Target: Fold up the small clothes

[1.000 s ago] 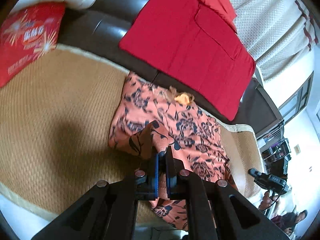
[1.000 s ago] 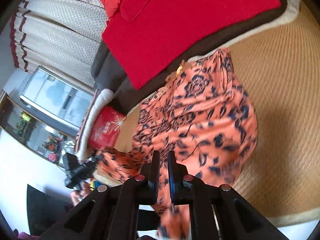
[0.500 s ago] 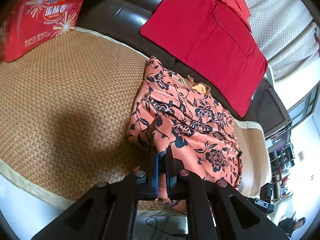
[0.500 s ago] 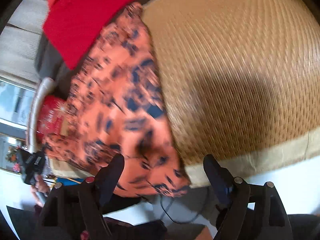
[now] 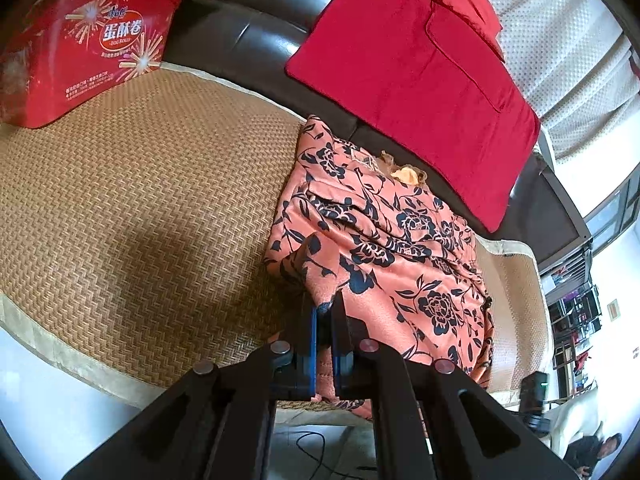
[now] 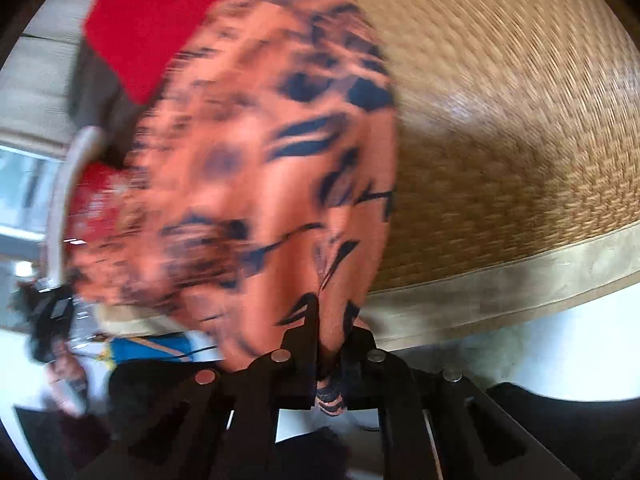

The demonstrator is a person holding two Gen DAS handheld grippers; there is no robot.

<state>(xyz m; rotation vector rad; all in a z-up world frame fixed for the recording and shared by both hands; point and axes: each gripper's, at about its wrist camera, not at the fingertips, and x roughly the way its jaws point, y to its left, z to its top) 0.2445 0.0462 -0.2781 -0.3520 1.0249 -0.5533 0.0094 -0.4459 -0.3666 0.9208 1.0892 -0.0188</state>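
An orange garment with a dark flower print (image 5: 384, 240) lies bunched on the woven mat (image 5: 140, 208) of a sofa. My left gripper (image 5: 325, 310) is shut on the garment's near left edge, low over the mat. In the right wrist view the picture is blurred by motion. There the same garment (image 6: 248, 160) fills the left half, and my right gripper (image 6: 330, 316) is shut on its near hem at the mat's front border (image 6: 500, 280).
A red cushion (image 5: 412, 64) leans on the dark leather backrest (image 5: 240, 40) behind the garment. A red egg-roll box (image 5: 88, 56) stands at the mat's far left. The mat's pale front border (image 5: 60, 352) drops to a white floor. A person sits at far right.
My right gripper was shut on cloth, opened half a second ago, and is now shut again on the garment's near hem. My left gripper kept its hold and the garment shifted right.
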